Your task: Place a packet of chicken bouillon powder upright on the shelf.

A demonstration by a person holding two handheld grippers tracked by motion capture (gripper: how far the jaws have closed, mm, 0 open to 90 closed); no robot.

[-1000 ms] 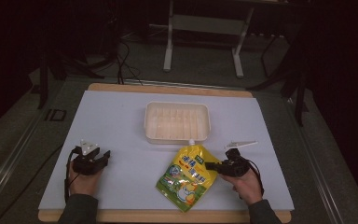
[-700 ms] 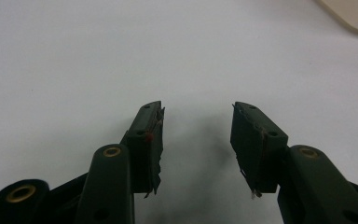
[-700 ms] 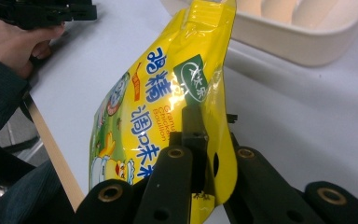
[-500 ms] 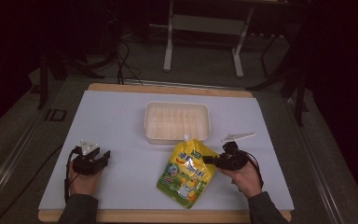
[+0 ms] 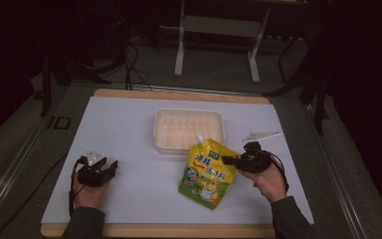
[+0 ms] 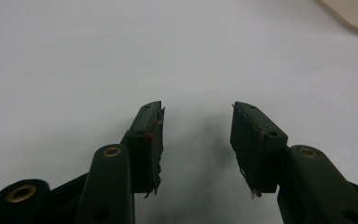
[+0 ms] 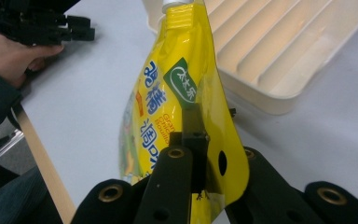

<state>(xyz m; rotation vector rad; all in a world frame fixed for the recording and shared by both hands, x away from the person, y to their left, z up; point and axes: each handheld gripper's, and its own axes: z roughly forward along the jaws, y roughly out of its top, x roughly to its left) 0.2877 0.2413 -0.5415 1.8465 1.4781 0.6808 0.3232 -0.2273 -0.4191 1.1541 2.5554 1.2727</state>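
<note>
A: Item one, the landmark?

B: A cream ribbed tray (image 5: 189, 128), set on the white table sheet (image 5: 129, 129) toward its far middle. Everything below is placed against it.

A: Item two?

B: A yellow spouted pouch (image 5: 207, 169) with blue lettering and a green label. It sits just in front of the tray's near right corner, its white cap (image 5: 198, 138) up by the tray's near rim. In the right gripper view the pouch (image 7: 177, 102) stands on edge, the cap at the top against the tray (image 7: 279, 51).

A: Item three, the right gripper?

B: The right gripper (image 5: 235, 160) is in front of the tray and to its right, held in the person's right hand (image 5: 268, 181). Its jaws are closed tight on the pouch's right side seam; in the right gripper view the yellow film is pinched between the two black jaws.

A: Item four, the left gripper?

B: The left gripper (image 5: 110, 168) is in front of the tray and well off to its left, held in the left hand (image 5: 87, 193), low over the sheet. In the left gripper view its jaws stand wide apart with nothing between them, bare white sheet (image 6: 177, 60) beyond, and a corner of the tray (image 6: 354, 14) at the top right.

A: Anything else?

B: A small white plastic piece (image 5: 261, 135) lies on the sheet just right of the tray. What it is cannot be told.
</note>
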